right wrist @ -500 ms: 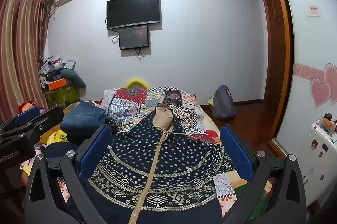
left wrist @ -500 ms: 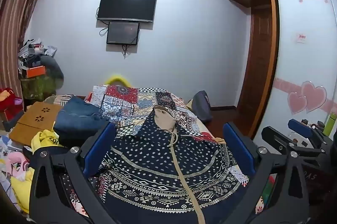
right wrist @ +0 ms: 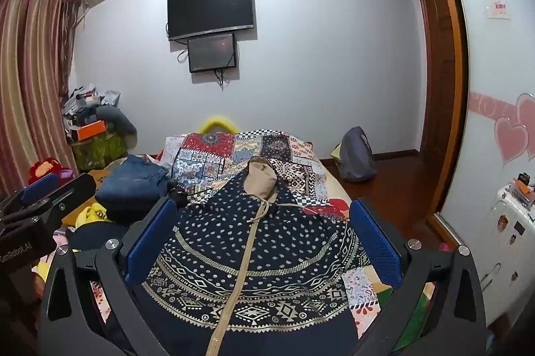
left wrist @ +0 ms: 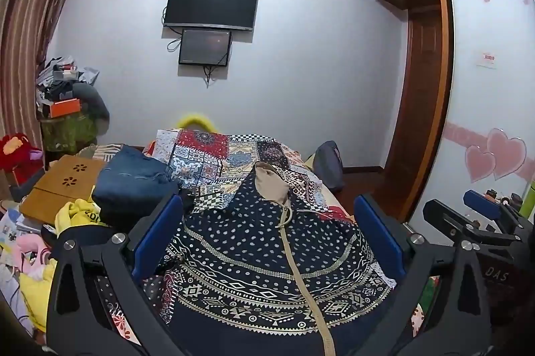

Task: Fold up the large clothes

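A large navy garment [left wrist: 267, 259] [right wrist: 254, 259] with white dots, tan geometric bands and a tan hood and front strip lies spread flat on the patchwork bed cover [left wrist: 207, 155] [right wrist: 207, 155]. My left gripper [left wrist: 267, 239] hovers above its near part, jaws wide open, nothing between the blue pads. My right gripper [right wrist: 262, 237] hangs likewise over the garment, open and empty. In the left wrist view the right gripper [left wrist: 481, 215] shows at the right edge; in the right wrist view the left gripper [right wrist: 40, 198] shows at the left edge.
Folded blue jeans [left wrist: 133, 182] and a yellow garment [left wrist: 80, 215] lie left of the bed beside a wooden board [left wrist: 63, 185]. A cluttered pile [left wrist: 63, 95] stands by the curtain. A grey backpack [right wrist: 356, 158] sits on the floor at right; wardrobe and white suitcase [right wrist: 508, 222] at far right.
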Demonstrator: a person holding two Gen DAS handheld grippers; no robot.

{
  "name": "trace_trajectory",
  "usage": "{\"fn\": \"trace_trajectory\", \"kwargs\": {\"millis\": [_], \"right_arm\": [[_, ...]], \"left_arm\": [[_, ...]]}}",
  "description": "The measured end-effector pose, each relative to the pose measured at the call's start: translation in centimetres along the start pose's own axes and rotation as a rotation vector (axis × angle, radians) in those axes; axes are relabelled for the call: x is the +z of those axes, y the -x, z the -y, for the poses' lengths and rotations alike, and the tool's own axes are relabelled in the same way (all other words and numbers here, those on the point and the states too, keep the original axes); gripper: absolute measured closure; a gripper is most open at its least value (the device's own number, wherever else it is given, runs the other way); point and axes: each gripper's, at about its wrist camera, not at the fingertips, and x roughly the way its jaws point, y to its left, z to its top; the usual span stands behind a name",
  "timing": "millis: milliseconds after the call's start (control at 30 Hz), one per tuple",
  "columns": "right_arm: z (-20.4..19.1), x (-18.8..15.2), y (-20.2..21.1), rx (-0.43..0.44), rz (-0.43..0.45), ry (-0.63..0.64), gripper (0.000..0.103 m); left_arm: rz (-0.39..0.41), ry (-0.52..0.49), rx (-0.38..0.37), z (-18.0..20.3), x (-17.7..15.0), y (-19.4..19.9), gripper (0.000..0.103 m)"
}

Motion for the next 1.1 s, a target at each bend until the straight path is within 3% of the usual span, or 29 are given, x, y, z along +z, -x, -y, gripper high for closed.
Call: {"fn": "trace_trajectory", "kwargs": {"millis": [1100], "right_arm": [[-0.2, 1.6, -0.5, 0.032, -0.03, -0.012, 0.0]], "left_arm": [[-0.015, 0.008, 0.035, -1.0, -0.1, -0.2, 0.0]]}}
